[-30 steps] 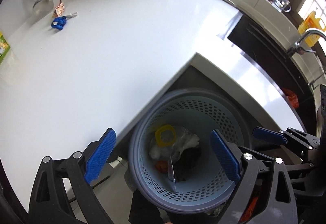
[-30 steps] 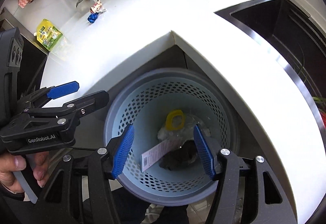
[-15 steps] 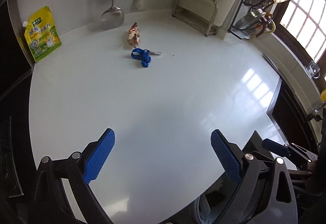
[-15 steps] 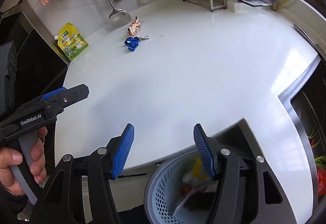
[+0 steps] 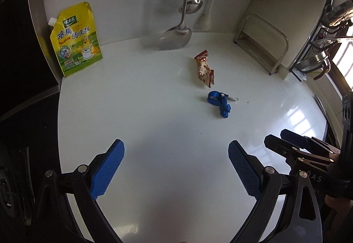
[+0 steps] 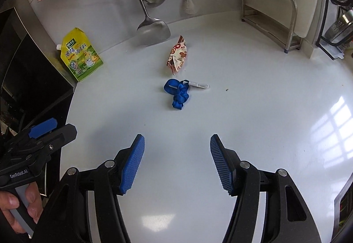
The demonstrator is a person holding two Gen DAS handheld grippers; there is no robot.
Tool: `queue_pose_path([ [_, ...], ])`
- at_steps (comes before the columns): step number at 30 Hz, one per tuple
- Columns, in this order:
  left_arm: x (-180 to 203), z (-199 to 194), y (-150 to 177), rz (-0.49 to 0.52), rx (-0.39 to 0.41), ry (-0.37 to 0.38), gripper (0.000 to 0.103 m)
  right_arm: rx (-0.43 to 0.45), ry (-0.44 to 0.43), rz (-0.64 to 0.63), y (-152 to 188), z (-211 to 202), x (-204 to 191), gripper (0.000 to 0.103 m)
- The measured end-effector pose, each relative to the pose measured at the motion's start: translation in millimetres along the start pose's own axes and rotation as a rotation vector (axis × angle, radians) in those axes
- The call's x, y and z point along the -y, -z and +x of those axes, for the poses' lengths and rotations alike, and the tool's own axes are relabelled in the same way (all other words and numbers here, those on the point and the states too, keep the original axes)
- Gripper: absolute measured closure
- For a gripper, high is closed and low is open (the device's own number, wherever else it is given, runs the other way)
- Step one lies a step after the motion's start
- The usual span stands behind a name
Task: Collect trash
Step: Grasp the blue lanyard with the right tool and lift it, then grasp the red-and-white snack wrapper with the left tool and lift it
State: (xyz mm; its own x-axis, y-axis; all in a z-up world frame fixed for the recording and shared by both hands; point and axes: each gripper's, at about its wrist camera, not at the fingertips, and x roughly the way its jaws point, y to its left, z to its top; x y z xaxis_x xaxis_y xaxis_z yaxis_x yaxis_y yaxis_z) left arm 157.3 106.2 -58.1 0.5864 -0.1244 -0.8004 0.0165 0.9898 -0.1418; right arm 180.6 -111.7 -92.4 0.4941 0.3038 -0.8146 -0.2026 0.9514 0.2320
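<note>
Crinkled brown-and-red wrapper (image 6: 177,54) lies at your twelve o'clock on the white counter (image 6: 253,110), a blue strap (image 6: 177,93) with a white clip just nearer you, close beside it but apart. Bare counter runs from both pieces to your grippers. Your right gripper (image 6: 177,160) and left gripper (image 5: 175,168) each hold their jaws apart, nothing between them. A spatula (image 6: 153,29) hangs behind the wrapper; a yellow pouch (image 6: 80,54) leans at ten o'clock by the counter's dark left edge; a metal rack (image 6: 270,15) stands at two.

My white countertop (image 6: 253,110), a crumpled snack wrapper (image 6: 177,54) beside a knotted blue strap (image 6: 177,93), yellow seasoning pouch (image 6: 79,55) by the wall.
</note>
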Motion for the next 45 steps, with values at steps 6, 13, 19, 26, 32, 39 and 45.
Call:
queue_pose_path([
  [6, -24.3, 26.5, -29.8, -0.023, -0.002, -0.012, 0.010, -0.041, 0.001, 0.031, -33.4, 50.3, -7.5, 0.044],
  [13, -36.9, 54.1, -53.1, -0.041, -0.018, -0.014, 0.010, -0.106, 0.035, 0.066, -55.0, 103.9, -1.5, 0.044],
  [19, -37.0, 71.0, -62.9, -0.037, -0.034, -0.006, 0.010, -0.115, 0.082, 0.009, -62.0, 127.3, -8.2, 0.045],
  [26, -21.1, 90.2, -74.6, -0.012, -0.046, 0.014, 0.010, -0.114, 0.117, -0.026, -67.1, 126.8, -5.3, 0.092],
  [32, 10.7, 113.2, -91.5, 0.035, -0.046, 0.059, 0.010, -0.041, 0.073, 0.065, -63.8, 82.6, 20.4, 0.096],
  [39, 56.5, 165.4, -116.8, 0.062, -0.081, 0.085, 0.010, 0.015, 0.110, 0.078, -46.5, 25.4, 39.1, 0.096],
  [45, 82.7, 216.8, -132.9, 0.084, -0.148, 0.015, 0.017, 0.028, 0.124, 0.093, -21.5, -11.1, 45.2, 0.096],
])
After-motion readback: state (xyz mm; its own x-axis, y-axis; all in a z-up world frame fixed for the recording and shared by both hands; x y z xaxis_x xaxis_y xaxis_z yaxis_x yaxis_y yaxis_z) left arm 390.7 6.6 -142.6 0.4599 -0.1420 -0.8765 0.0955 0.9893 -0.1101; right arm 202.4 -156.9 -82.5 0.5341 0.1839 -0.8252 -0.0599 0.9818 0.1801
